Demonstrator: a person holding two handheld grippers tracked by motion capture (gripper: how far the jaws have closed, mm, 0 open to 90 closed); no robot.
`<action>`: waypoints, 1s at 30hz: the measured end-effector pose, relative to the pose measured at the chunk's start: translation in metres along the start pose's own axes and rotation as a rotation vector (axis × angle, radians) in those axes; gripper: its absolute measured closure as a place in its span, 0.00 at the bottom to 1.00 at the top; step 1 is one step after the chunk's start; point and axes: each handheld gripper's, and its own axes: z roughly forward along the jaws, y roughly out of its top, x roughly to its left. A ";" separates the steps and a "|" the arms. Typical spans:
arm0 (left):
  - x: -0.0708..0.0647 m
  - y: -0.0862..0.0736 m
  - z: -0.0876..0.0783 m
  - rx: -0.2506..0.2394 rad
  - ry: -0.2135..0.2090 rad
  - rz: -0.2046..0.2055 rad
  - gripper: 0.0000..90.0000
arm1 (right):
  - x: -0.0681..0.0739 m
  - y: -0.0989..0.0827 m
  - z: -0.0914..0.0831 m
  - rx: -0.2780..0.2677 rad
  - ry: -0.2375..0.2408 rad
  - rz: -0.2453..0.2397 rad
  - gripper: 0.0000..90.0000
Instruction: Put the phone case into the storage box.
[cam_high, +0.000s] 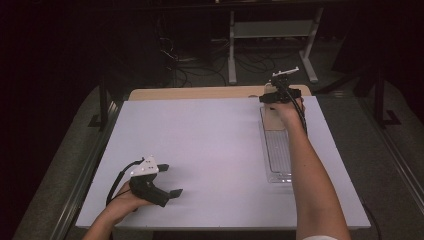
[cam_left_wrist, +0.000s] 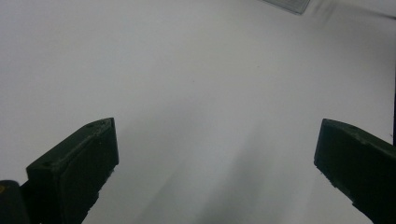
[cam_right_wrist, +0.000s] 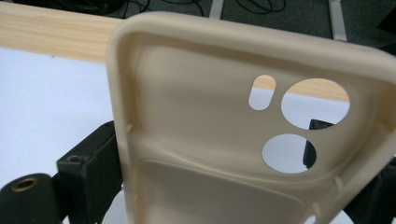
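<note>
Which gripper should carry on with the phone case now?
Right: the right gripper already clamps the beige phone case above the clear tray. The left gripper sits open and far off.

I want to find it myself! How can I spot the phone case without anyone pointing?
Start at the white table and look to its far right corner, where the right gripper is. Between its jaws sits the phone case, above the far end of a clear tray. It is soft beige, with three camera holes, unlike the see-through tray.
</note>
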 end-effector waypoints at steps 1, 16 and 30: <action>0.000 0.000 0.000 -0.001 -0.001 -0.007 0.00 | 0.000 0.000 0.001 0.004 0.002 0.001 0.09; -0.001 0.000 0.002 0.003 -0.004 -0.001 0.00 | -0.002 -0.004 0.008 0.033 0.024 -0.001 0.07; -0.001 0.000 0.002 0.011 -0.004 0.015 0.00 | -0.002 -0.004 0.005 0.023 0.045 -0.013 0.04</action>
